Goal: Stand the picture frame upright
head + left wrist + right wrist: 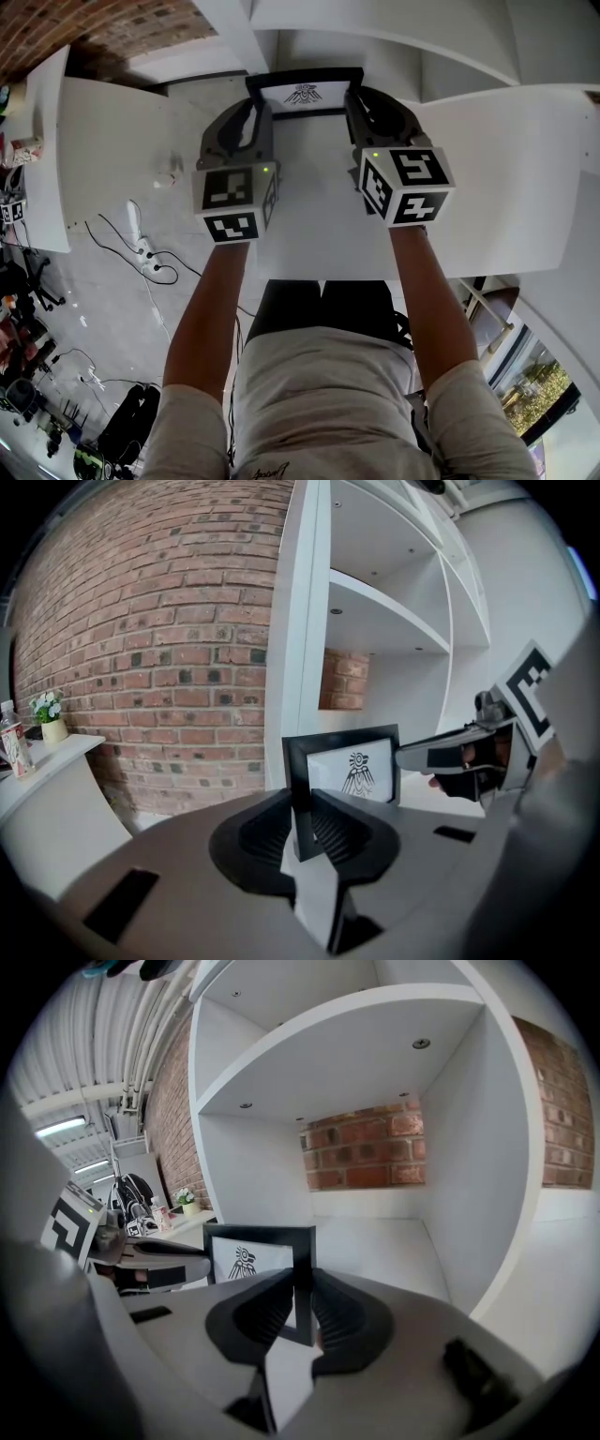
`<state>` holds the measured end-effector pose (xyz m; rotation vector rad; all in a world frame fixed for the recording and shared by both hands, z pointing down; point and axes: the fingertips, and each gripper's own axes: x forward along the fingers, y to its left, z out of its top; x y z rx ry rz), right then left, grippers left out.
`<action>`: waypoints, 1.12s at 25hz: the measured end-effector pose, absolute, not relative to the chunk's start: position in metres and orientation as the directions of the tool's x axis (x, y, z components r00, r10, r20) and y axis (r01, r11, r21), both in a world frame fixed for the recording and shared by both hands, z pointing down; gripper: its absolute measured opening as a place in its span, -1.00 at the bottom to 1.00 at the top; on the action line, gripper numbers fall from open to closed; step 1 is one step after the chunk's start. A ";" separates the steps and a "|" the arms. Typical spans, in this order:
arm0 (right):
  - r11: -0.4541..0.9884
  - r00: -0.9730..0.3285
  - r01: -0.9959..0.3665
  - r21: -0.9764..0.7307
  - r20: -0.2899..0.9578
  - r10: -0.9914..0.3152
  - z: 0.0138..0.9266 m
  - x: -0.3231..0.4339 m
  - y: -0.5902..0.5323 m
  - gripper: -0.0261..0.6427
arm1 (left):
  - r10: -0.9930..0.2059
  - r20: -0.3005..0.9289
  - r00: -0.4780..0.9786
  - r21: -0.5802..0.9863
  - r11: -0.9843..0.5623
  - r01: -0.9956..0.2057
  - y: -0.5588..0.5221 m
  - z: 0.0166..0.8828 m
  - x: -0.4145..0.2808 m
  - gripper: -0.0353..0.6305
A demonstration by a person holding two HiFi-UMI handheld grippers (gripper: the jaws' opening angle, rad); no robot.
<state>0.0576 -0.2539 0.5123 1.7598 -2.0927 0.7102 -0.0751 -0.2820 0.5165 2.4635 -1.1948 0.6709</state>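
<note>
A black picture frame with a white bird print stands upright on the white shelf board, held between my two grippers. My left gripper is shut on the frame's left side bar. My right gripper is shut on its right side bar. In the left gripper view the print faces me, with the right gripper at the far edge. In the right gripper view the left gripper shows beside the print. The frame's foot is hidden behind the jaws.
A white shelf unit with open compartments rises behind the frame, against a brick wall. A side table at the left carries a bottle and a small plant. Cables and a power strip lie on the floor.
</note>
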 end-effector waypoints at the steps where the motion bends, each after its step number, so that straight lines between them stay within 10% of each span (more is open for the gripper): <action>1: 0.118 -0.192 -0.978 -0.170 0.536 -0.822 0.512 0.058 -0.254 -0.70 | -0.646 0.539 0.541 0.079 -0.601 -0.796 -0.282 0.517 -0.075 -0.67; 28: 0.107 -0.188 -0.978 -0.178 0.540 -0.820 0.517 0.057 -0.259 -0.70 | -0.646 0.539 0.540 0.062 -0.610 -0.790 -0.289 0.519 -0.076 -0.67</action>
